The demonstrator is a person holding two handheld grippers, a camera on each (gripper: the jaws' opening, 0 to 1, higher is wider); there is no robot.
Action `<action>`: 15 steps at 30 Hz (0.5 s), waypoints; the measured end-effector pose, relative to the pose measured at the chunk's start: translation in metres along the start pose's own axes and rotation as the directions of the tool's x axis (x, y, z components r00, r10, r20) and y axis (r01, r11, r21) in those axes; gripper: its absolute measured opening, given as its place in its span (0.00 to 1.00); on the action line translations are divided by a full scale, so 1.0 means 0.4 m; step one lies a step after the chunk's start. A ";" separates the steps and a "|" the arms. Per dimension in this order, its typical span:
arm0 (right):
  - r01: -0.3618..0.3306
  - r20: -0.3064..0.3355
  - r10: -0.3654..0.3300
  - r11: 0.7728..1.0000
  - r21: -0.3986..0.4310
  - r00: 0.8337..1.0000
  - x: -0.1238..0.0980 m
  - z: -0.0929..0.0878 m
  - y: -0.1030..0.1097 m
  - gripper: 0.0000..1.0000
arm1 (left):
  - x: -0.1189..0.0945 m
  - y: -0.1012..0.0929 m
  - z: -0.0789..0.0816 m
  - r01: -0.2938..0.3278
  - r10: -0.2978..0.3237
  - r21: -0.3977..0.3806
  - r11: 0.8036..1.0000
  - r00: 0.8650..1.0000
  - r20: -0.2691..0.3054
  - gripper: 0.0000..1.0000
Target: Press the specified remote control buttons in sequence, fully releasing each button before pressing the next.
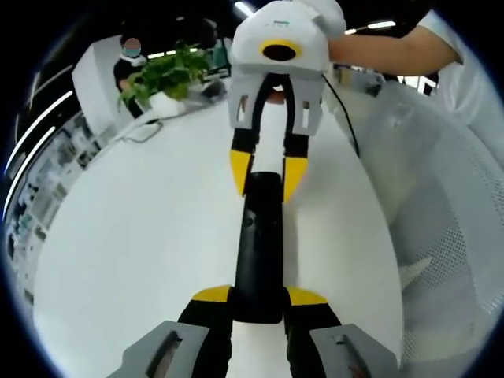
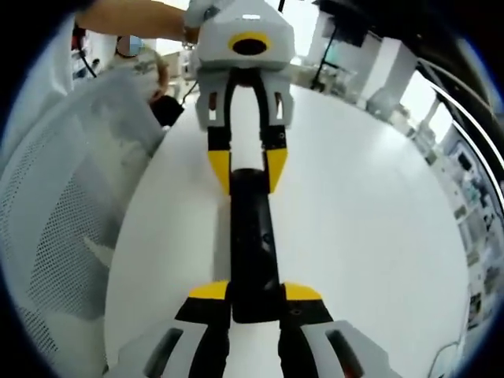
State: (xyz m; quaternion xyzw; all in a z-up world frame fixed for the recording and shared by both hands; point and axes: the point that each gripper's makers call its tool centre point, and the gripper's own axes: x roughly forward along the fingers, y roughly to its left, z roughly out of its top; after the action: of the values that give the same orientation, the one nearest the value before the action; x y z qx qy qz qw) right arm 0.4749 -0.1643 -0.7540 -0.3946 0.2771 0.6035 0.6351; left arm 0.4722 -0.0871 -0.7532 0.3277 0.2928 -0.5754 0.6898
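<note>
With the left tool [image 1: 258,303] and right tool [image 2: 256,303] each clenched on one end of the black remote [image 1: 258,252], apparently lifted over the white desk [image 1: 142,236], hold it level while pressing.

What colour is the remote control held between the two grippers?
Black. The remote control shows best in the right gripper view.

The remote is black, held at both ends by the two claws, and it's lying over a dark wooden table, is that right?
Not quite: the table is white, not dark wood, as the left gripper view shows. The rest holds: the black remote is gripped at its near end by the left claw and at its far end by the right claw.
</note>
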 end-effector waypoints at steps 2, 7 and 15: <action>0.020 0.001 -0.020 1.000 -0.012 1.000 -0.007 0.009 -0.019 0.19 | -0.009 0.018 0.004 -0.014 0.014 0.004 1.000 1.000 0.001 0.23; 0.061 0.011 -0.061 0.998 -0.032 0.998 -0.022 0.022 -0.067 0.19 | -0.027 0.058 0.017 -0.043 0.043 0.023 0.999 0.999 0.005 0.23; 0.121 0.017 -0.120 0.991 -0.051 0.993 -0.024 0.025 -0.151 0.19 | -0.030 0.147 0.031 -0.085 0.085 0.062 0.994 0.996 0.012 0.24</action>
State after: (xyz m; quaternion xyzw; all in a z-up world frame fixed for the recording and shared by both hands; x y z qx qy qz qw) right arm 0.5320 -0.1589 -0.7309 -0.4230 0.2326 0.5737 0.6617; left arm 0.5285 -0.0823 -0.7293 0.3586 0.2572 -0.5559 0.7044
